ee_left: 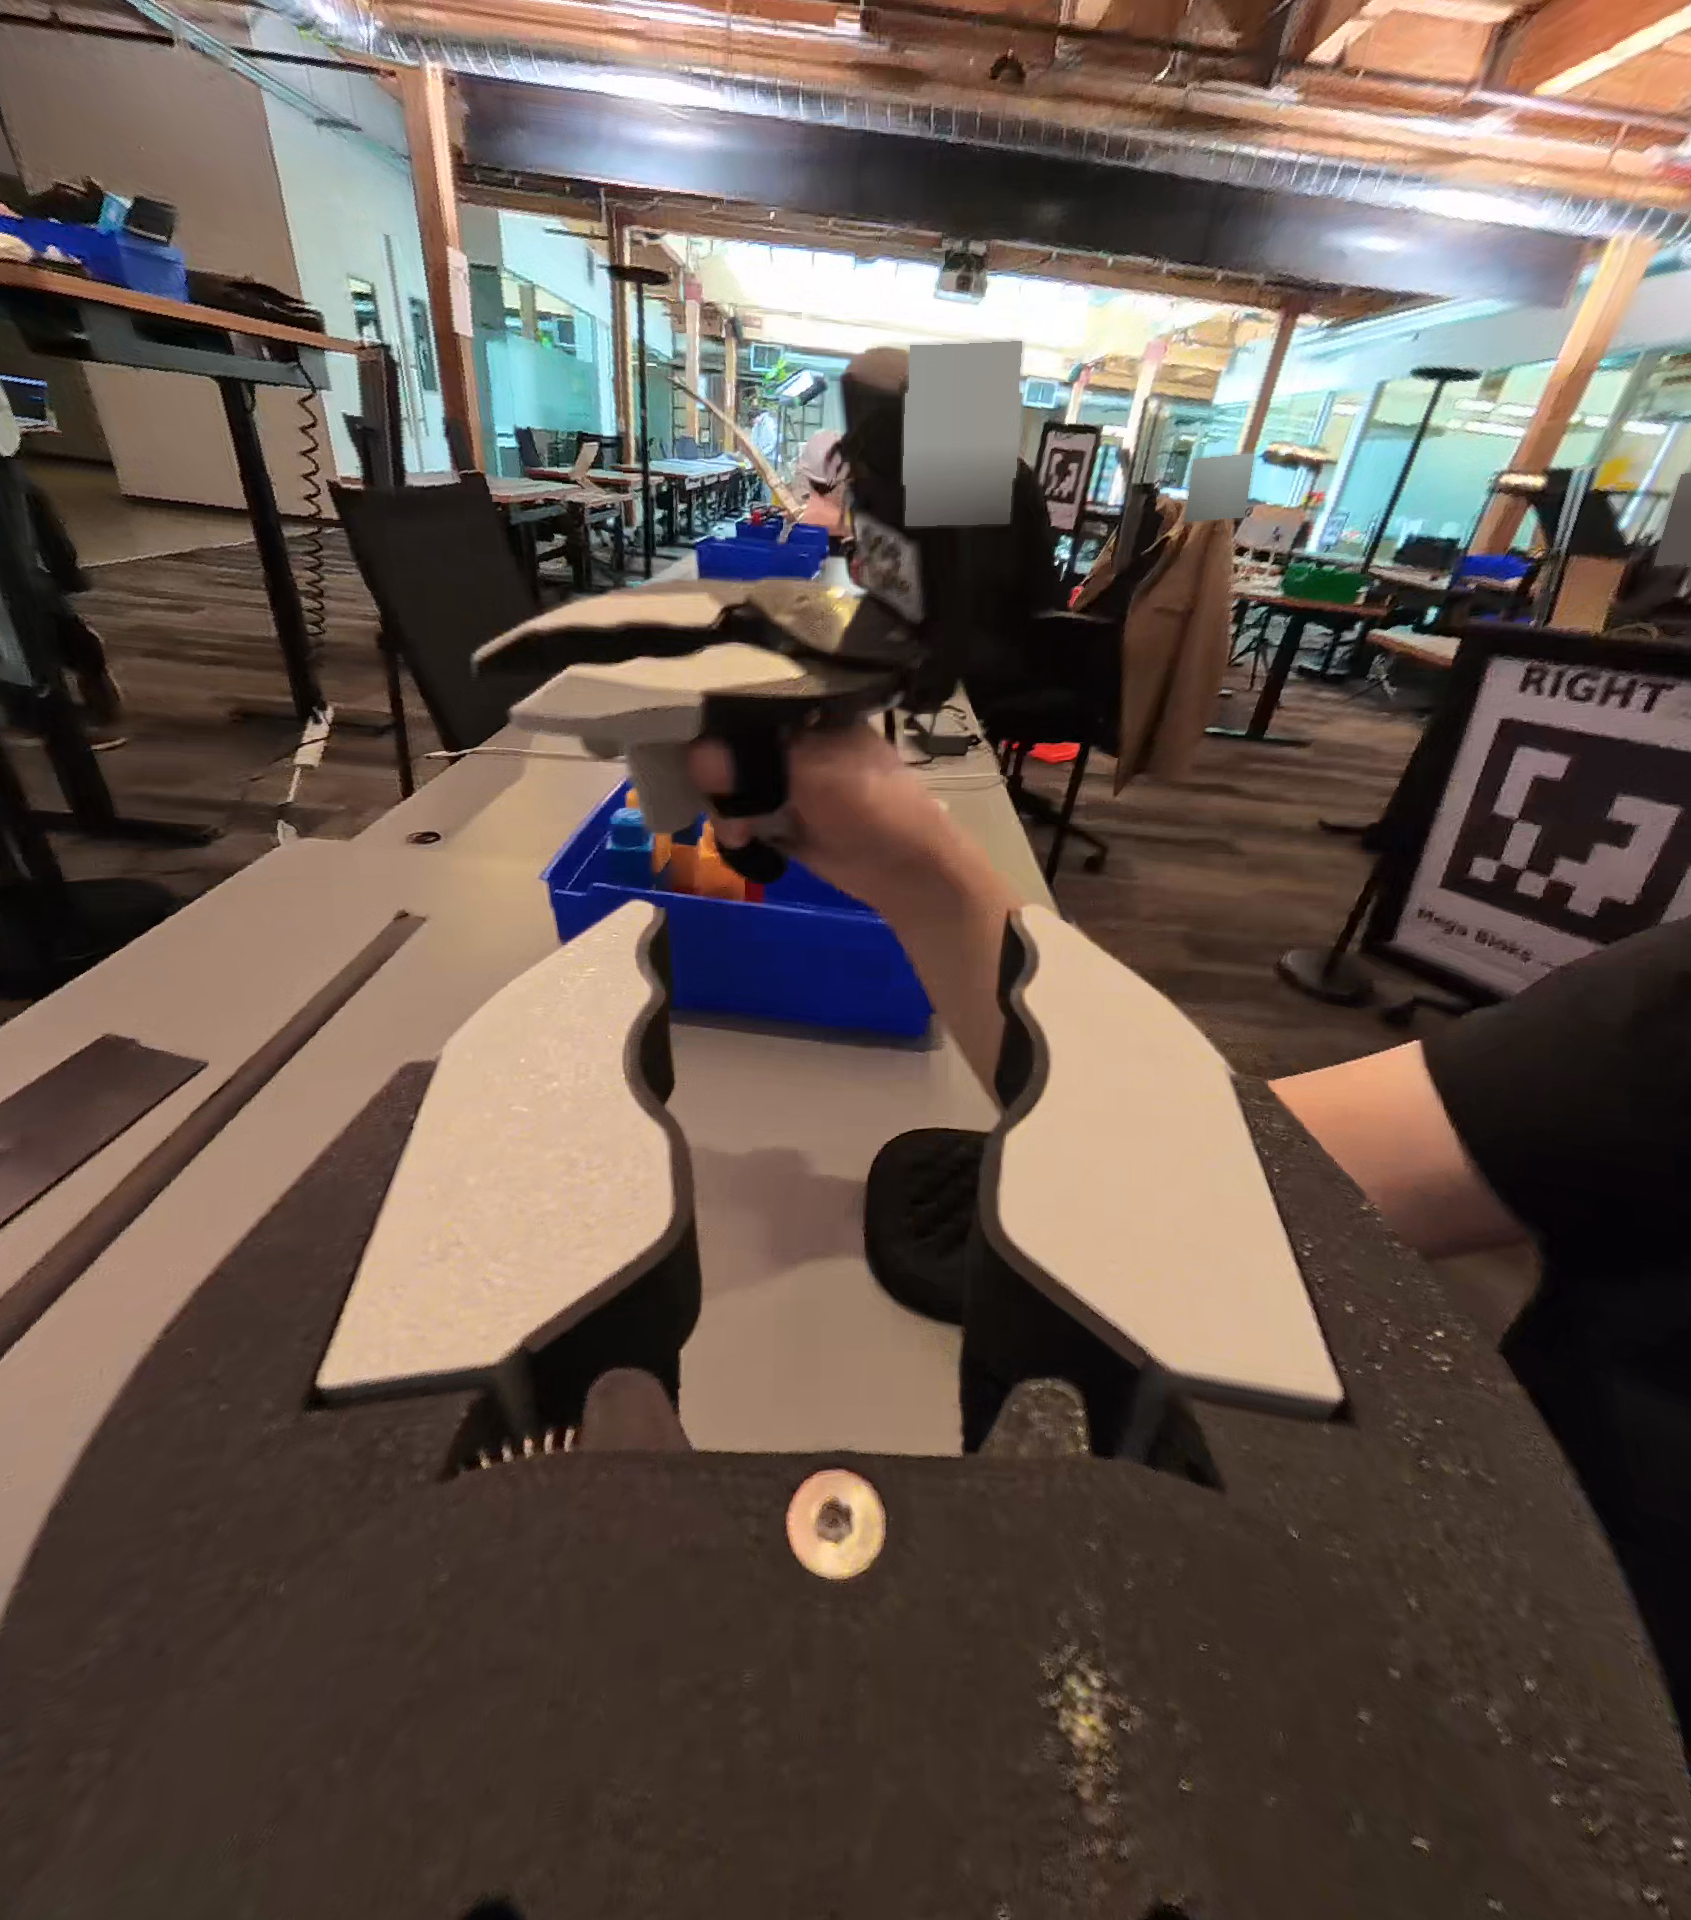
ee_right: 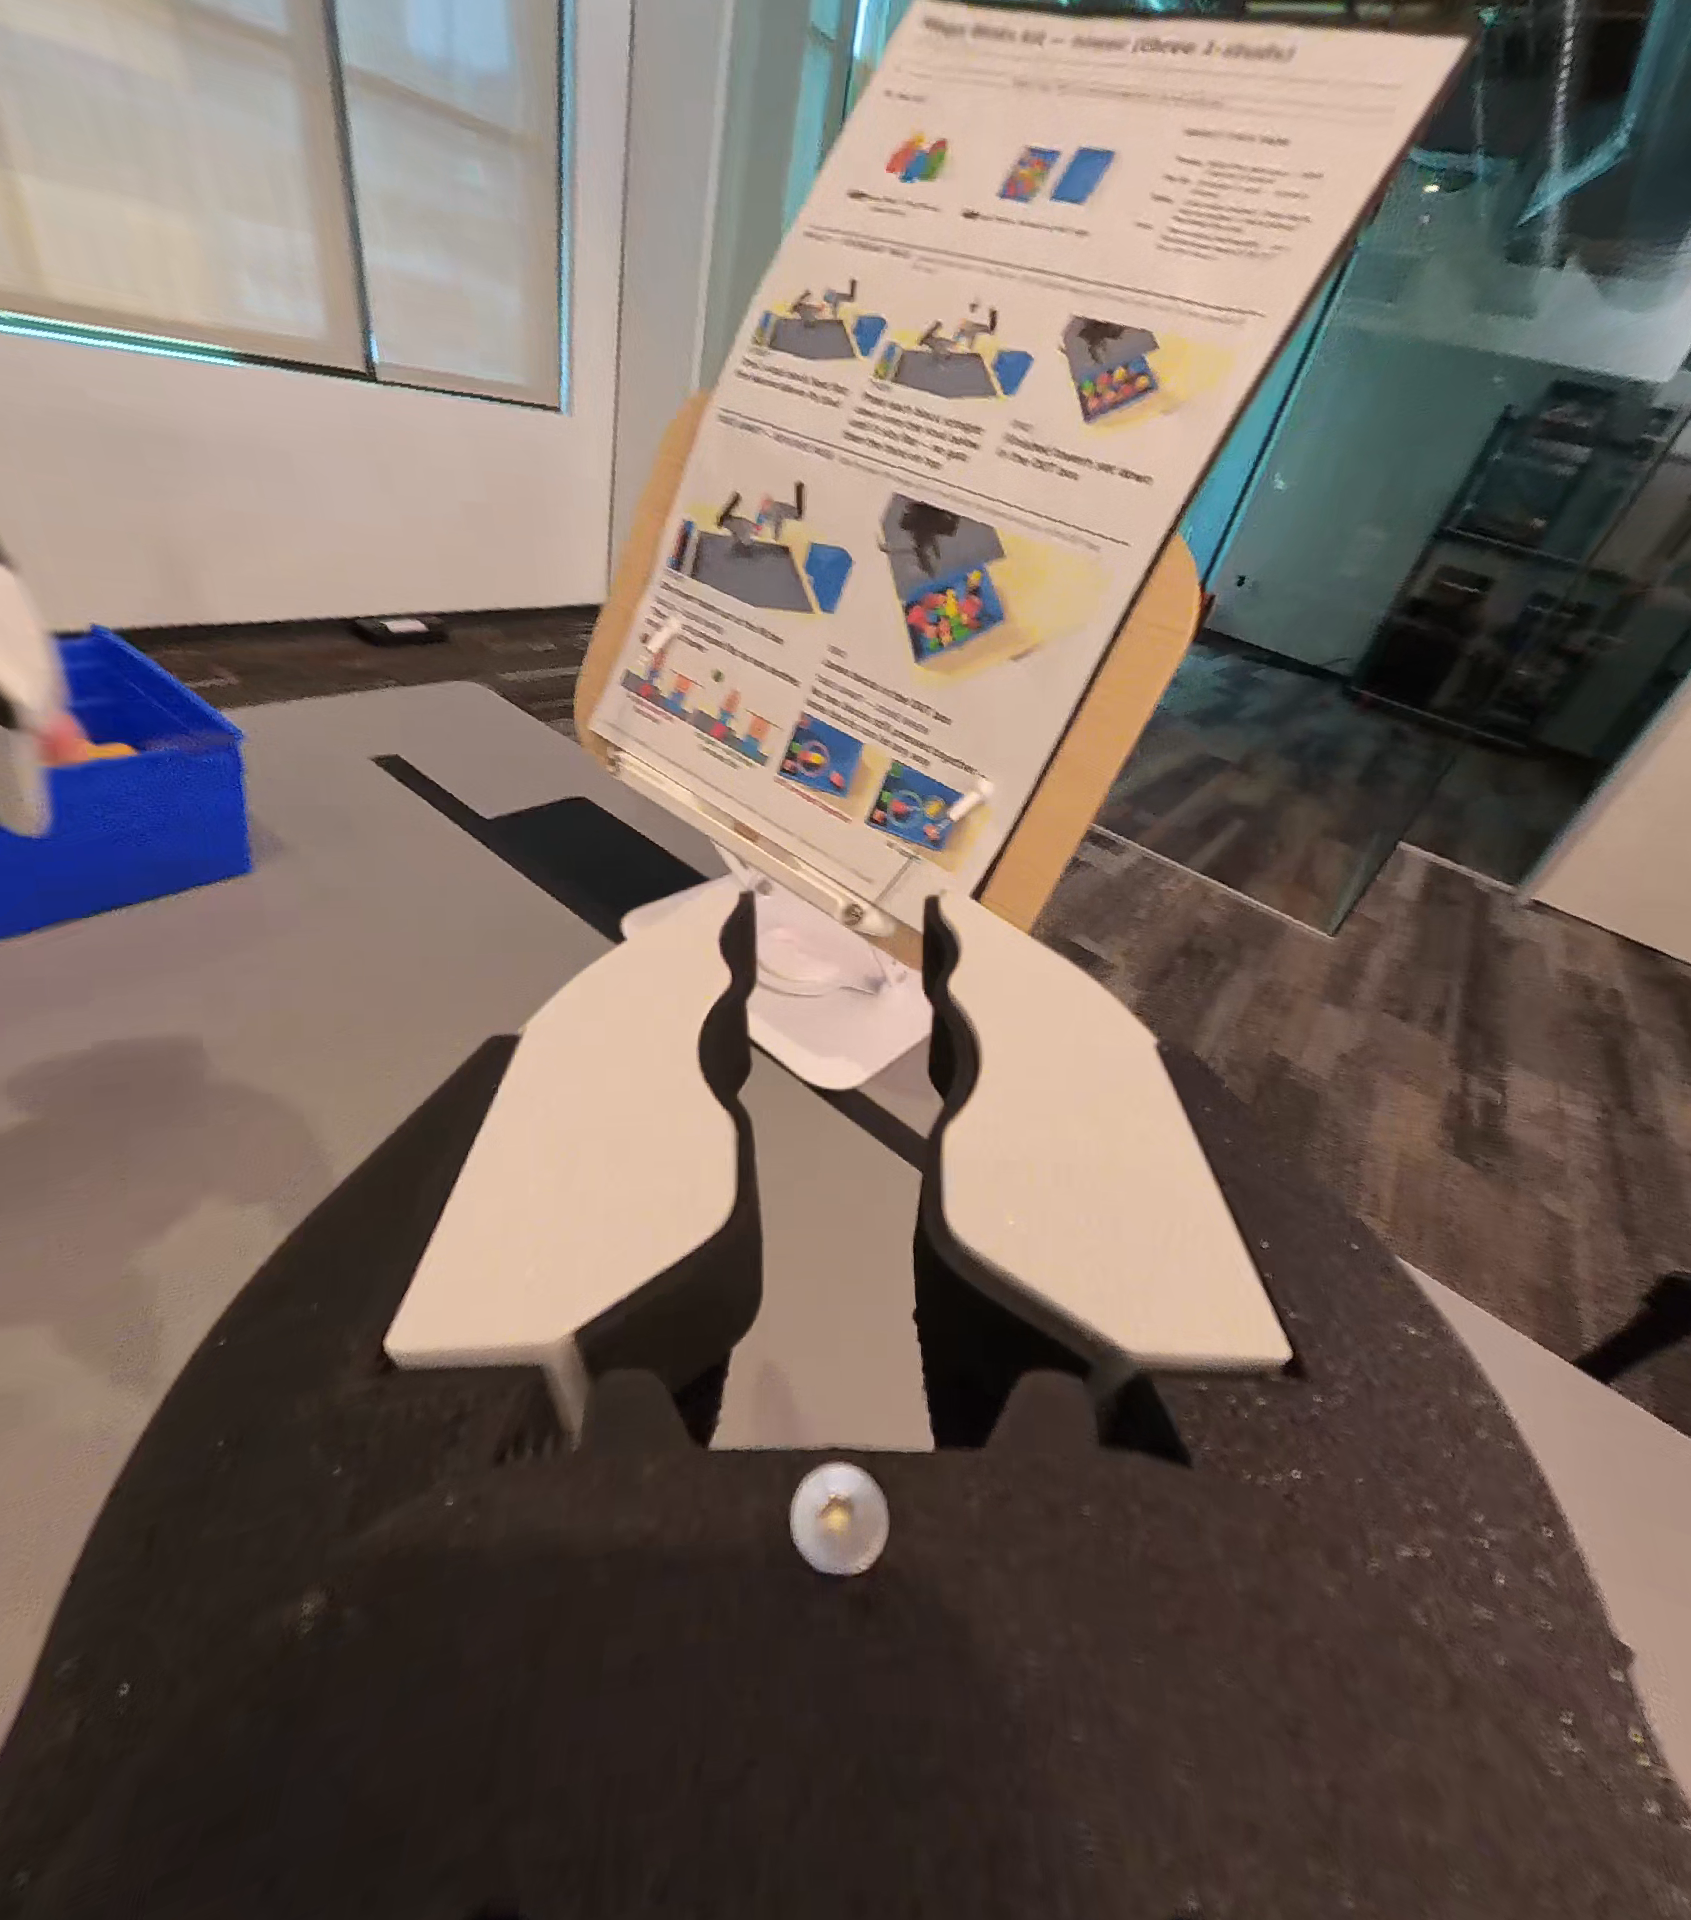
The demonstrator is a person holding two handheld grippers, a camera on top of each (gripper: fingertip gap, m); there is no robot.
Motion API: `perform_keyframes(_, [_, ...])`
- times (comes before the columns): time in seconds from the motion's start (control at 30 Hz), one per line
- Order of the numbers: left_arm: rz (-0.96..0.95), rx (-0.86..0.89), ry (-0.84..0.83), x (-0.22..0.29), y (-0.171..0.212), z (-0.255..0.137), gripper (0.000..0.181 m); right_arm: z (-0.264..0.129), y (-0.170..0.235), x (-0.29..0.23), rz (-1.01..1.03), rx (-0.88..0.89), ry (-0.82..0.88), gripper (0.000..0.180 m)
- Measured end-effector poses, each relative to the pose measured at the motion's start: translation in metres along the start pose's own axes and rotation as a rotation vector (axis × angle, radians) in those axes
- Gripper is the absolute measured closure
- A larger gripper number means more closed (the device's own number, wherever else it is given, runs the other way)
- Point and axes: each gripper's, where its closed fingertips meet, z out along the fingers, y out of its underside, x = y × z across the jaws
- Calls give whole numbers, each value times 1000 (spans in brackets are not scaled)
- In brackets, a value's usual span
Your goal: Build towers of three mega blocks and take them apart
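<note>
Hovering spread and empty over the grey worktop (ee_left: 197, 997), the left gripper (ee_left: 830, 935) and right gripper (ee_right: 833, 925) should dip squarely into the blue bin (ee_left: 779, 966) for one block.

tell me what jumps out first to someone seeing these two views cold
In the left wrist view, the left tongs stand open and empty over the grey table, and beyond them the right tongs hover above a blue bin holding coloured blocks. In the right wrist view, the right tongs face a tilted instruction sheet on a white stand, with the blue bin at the left edge.
</note>
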Motion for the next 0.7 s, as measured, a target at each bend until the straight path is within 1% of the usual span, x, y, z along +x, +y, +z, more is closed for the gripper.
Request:
perform_keyframes(0.07, [-13,23,-42,6,-9,-5,122,3,14,7,-1,-29,-1,150])
perform_keyframes(0.13, [-15,44,-123,10,-17,-21,123,7,31,14,7,-102,-1,150])
perform_keyframes(0.2, [-3,24,-260,5,-18,-51,123,9,49,19,-20,-180,15,148])
perform_keyframes(0.23, [3,-12,-359,-4,-15,-71,124,10,56,20,-44,-219,14,148])
perform_keyframes(0.3, [6,-138,-603,-31,-3,-127,122,11,69,23,-77,-282,24,147])
perform_keyframes(0.37, [-5,-309,-865,-59,15,-202,120,11,72,23,-78,-298,21,147])
perform_keyframes(0.43, [-56,-491,-1079,-80,41,-283,118,13,69,20,-58,-273,-2,147])
perform_keyframes(0.47, [-120,-577,-1139,-85,58,-319,119,13,65,18,-47,-251,-9,147])
perform_keyframes(0.5, [-218,-639,-1156,-86,76,-347,123,14,61,17,-35,-225,-16,146])
perform_keyframes(0.57, [-392,-665,-1155,-89,107,-389,125,15,54,12,-12,-180,-41,146])
perform_keyframes(0.63, [-465,-667,-1214,-97,130,-427,122,17,50,9,8,-153,-57,146])
perform_keyframes(0.7, [-496,-716,-1320,-106,153,-463,120,18,50,7,12,-151,-63,146])
